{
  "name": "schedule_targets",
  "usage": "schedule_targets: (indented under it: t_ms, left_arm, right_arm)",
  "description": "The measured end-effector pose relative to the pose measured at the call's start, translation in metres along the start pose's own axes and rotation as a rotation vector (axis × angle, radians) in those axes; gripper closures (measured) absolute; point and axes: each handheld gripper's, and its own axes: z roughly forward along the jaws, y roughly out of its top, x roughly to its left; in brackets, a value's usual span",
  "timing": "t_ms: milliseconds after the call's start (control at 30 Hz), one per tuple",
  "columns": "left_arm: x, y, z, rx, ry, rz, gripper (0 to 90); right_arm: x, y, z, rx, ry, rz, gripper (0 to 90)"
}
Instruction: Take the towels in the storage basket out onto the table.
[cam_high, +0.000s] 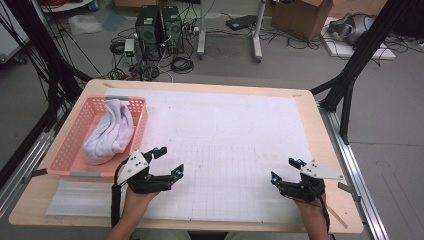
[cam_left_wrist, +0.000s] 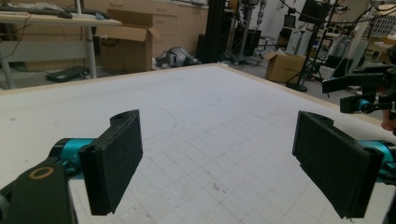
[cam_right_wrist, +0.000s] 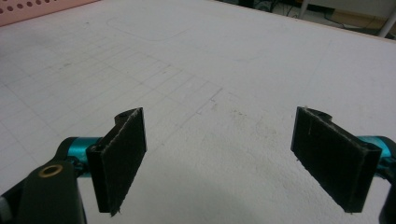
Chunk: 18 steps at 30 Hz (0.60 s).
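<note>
From the high view I log the left gripper (cam_high: 168, 161) over the white gridded mat (cam_high: 235, 150), just beside the near right corner of the pink basket (cam_high: 67, 155); its jaws stand wide apart with nothing between them. The white towel (cam_high: 110, 131) lies bunched inside the basket, running from the far end toward the near end, clear of both grippers. The basket sits at the left side of the table (cam_high: 320, 130), partly on the mat. The right gripper (cam_high: 285, 170) is near the table's front right, well apart from the basket, jaws likewise spread and empty. In the left gripper view I see the open left gripper (cam_left_wrist: 217, 154) over bare grid lines; the right gripper view shows the right gripper (cam_right_wrist: 217, 154) open over the mat too, with the basket's edge (cam_right_wrist: 42, 8) at the far upper left.
</note>
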Motion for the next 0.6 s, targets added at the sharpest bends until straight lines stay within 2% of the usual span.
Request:
schedule_targets:
  t_ms: [100, 233, 400, 467, 600]
  left_arm:
    - [0.000, 0.007, -0.003, -0.004, 0.001, 0.009, 18.0]
    - [0.000, 0.014, -0.007, -0.020, 0.022, 0.017, 17.8]
    - [0.003, 0.023, -0.011, -0.013, 0.018, 0.013, 18.1]
    - [0.004, 0.027, -0.012, -0.025, 0.020, 0.010, 18.1]
    - [0.007, 0.035, -0.017, -0.038, 0.019, 0.029, 17.9]
  right_arm:
    - [0.000, 0.001, 0.001, -0.001, 0.004, -0.002, 17.2]
    - [0.001, 0.001, 0.002, -0.006, 0.015, 0.006, 17.2]
    - [0.002, 0.003, 0.001, -0.018, 0.016, -0.001, 17.2]
    - [0.003, 0.003, 0.000, -0.017, 0.017, 0.005, 17.2]
    - [0.003, 0.003, -0.001, -0.024, 0.021, 0.010, 17.2]
